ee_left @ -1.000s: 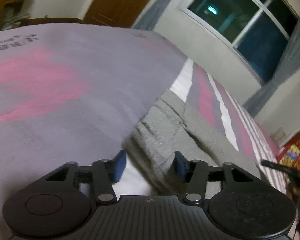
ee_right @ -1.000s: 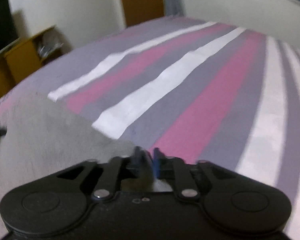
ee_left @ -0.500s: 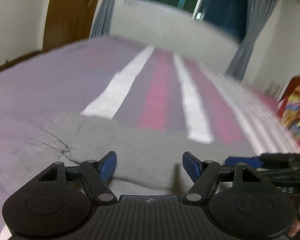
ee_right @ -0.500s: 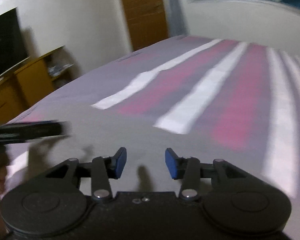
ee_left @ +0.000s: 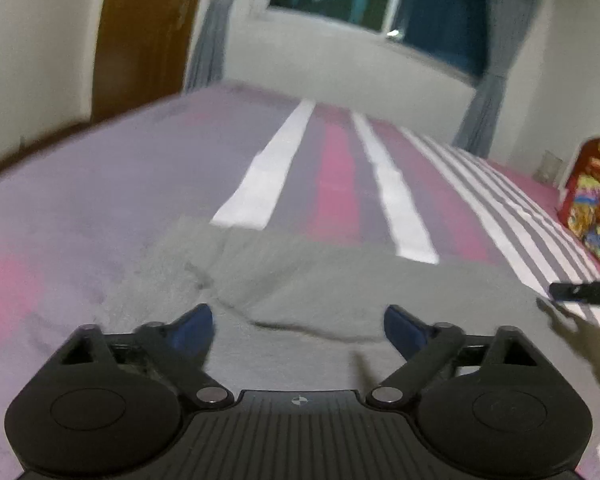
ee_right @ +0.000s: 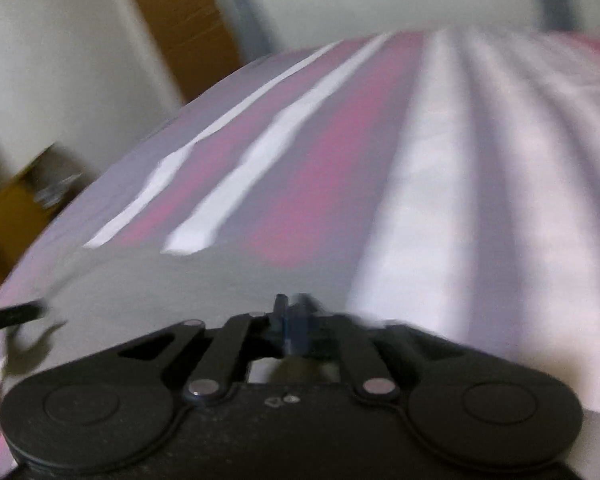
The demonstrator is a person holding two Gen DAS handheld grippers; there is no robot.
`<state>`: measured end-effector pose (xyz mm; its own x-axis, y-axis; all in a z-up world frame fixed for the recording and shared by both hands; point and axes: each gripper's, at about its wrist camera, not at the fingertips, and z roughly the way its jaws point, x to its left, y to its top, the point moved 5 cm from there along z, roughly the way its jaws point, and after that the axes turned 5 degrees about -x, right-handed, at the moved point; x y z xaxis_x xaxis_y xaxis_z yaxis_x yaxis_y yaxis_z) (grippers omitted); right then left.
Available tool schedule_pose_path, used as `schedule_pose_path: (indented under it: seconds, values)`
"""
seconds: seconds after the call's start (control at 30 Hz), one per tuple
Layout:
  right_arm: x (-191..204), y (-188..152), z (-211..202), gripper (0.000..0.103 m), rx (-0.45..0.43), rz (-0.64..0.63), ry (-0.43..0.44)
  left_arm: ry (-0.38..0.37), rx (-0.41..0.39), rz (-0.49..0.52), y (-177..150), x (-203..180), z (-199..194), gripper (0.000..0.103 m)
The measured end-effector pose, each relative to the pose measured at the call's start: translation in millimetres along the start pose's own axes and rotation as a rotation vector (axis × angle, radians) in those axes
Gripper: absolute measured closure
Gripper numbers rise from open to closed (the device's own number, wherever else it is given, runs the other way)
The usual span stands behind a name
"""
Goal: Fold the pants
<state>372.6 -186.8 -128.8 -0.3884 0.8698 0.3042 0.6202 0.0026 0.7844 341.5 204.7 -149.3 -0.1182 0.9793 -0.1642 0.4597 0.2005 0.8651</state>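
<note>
Since half a second ago my right gripper [ee_right: 294, 320] has closed its blades together, and whether cloth is caught between them I cannot tell, because of blur. On the striped bed [ee_left: 100, 208] the grey pants [ee_left: 340, 280] lie flat with the long side going from 9 to 3 o'clock before both cameras. I keep my left gripper [ee_left: 298, 322] wide open and empty, just above the cloth at 12 o'clock, so this one looks nearer for the next grasp.

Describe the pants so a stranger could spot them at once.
Start at the big bed with its pink, white and lavender stripes. On its near end, just ahead of the left gripper, lie the pants: plain heather-grey fabric, wrinkled, the only unstriped patch there.
</note>
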Motion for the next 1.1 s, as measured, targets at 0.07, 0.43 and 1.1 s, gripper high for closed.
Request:
schedule_pose_path:
  seconds: [0.07,0.43,1.1]
  values:
    - [12.5,-5.1,-24.2,0.068,-0.02,-0.011,0.053,-0.029,0.025,0.049,-5.7,-19.8,-0.2,0.011]
    - [-83.6,-45.4,-90.8,0.046,-0.039,0.044,-0.183,0.017,0.126,0.101,-42.4,-18.6,11.6,0.011]
    - [-82.1,-85.4,-195.3,0.039,-0.145,0.132,-0.248,-0.142,0.153,0.19,-55.1,-142.7,-4.1,0.01]
